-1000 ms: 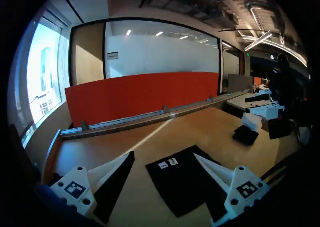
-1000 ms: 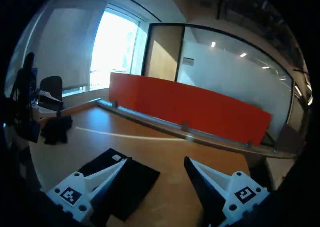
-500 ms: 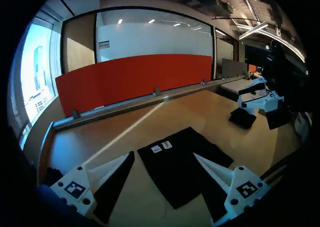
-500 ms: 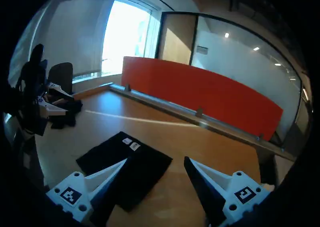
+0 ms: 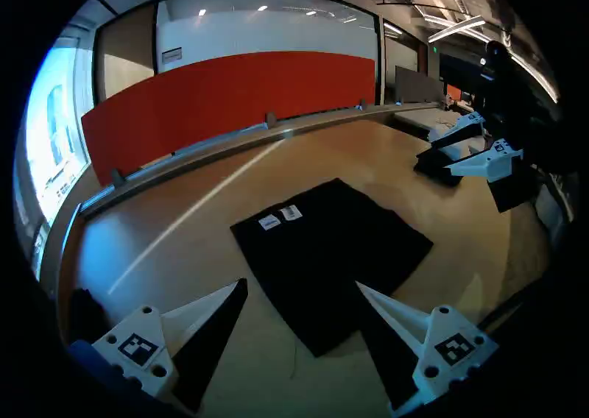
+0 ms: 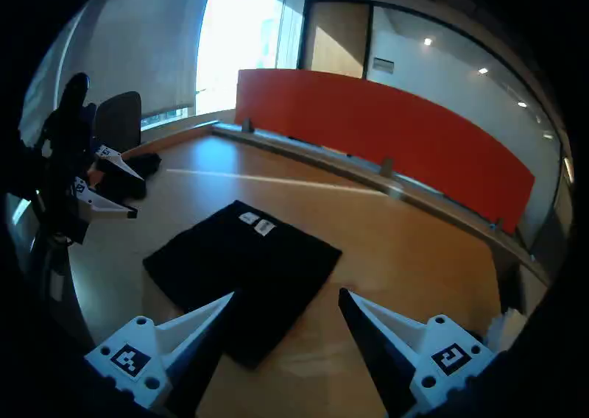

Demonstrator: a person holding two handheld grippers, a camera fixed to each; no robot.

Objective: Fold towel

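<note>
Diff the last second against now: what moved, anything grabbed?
The left claw and right claw both tipped down toward the desk. The black towel, earlier partly hidden behind their fingers, now shows nearly whole ahead of them. Nothing was taken hold of or let go, and both claws stayed open. The towel lies flat as before, with its white tags at the same edge.

Your left claw [image 5: 300, 284] hangs with its fingers spread wide, and the near corner of a black towel [image 5: 331, 234] shows between them. The towel lies flat on the wooden tabletop [image 5: 169, 227], with two white labels [image 5: 280, 217] near its far corner. Well off to the right, your right claw [image 5: 439, 156] is spread too.
</note>
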